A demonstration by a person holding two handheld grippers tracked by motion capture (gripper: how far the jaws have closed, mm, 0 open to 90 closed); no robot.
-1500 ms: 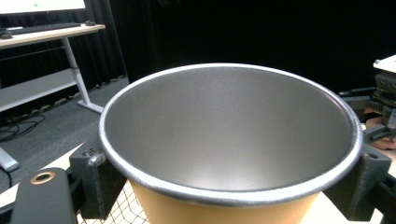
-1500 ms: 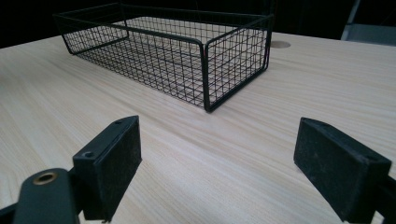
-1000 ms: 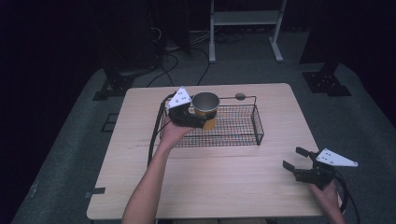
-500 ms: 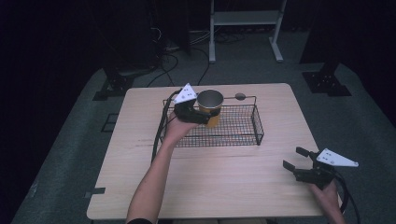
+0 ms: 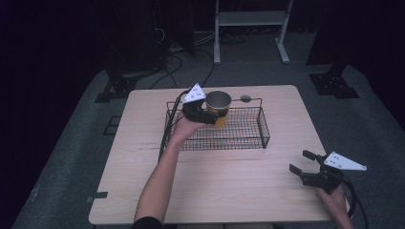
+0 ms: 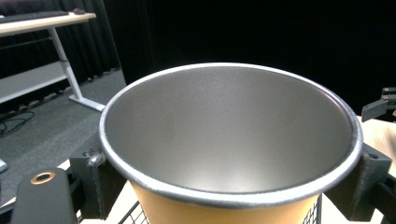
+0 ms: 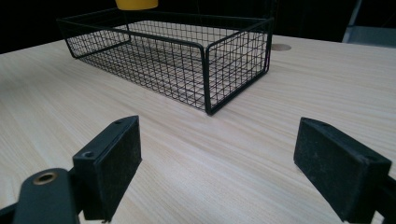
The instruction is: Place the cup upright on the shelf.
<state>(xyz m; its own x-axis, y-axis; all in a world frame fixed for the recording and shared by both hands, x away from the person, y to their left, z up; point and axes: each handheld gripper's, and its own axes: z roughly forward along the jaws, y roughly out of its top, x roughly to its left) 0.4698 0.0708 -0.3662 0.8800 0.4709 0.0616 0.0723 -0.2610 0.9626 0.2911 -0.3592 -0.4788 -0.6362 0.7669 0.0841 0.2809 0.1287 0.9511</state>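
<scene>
A: Where is the cup?
B: The yellow cup (image 5: 218, 106) hangs over the wire basket (image 5: 248, 138) near the surface's far edge, pinched by the left tongs (image 5: 208, 116) on both sides just below its rim.
A: Is its base visible?
B: No; in the left gripper view the steel-grey inside shows and the bottom is cut off.
A: And the right tongs (image 5: 303, 164)?
B: Spread wide, holding nothing, low by the surface's (image 5: 229, 181) near right corner.
</scene>
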